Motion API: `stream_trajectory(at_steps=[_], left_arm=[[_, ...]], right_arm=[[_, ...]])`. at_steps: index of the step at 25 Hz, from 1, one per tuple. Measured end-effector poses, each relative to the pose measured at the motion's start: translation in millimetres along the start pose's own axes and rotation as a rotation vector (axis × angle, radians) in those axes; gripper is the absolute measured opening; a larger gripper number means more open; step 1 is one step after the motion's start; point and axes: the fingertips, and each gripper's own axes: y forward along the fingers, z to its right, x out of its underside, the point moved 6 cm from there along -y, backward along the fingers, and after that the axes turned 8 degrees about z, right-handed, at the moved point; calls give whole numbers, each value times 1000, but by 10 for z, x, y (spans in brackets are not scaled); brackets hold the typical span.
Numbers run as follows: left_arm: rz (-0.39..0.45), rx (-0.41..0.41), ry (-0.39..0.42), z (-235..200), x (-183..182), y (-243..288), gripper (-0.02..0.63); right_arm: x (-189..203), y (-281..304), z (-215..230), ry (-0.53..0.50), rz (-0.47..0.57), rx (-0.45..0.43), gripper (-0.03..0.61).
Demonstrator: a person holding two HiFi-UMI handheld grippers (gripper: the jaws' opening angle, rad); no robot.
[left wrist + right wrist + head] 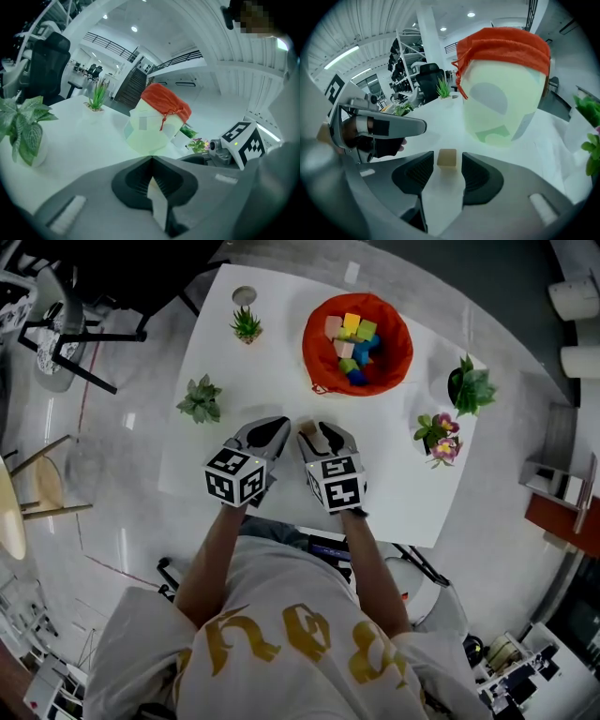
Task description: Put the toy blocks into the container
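Tan block [447,157] sits flat on the table [398,486], on the near side of the container [401,351] and apart from it. One face is square to me, and its sides run parallel to my jaw pads. It looks close to a cube. I can see no clear long axis, as its depth is hidden behind the front face.

From the head view the block is mostly covered by the right gripper's jaw tips, with only a tan sliver showing. The container's far rim is cut off in the right gripper view. Its pale wall shows only faint shapes there. The coloured blocks [352,341] inside are plain only from above.

Right gripper [447,163]: jaws spread wide and released, with the block between the tips. A thin gap shows on each side and the pads are not pressing.

Left gripper [151,157]: jaws clenched tip to tip with nothing between them, just beside the right one.
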Motion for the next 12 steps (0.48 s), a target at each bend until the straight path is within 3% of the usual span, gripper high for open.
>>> stream_trajectory(at_steps=[12], left_arm=[[-15, -3, -11, -56, 27, 77, 0]], right_arm=[[47, 149, -5, -21, -46, -17, 213]])
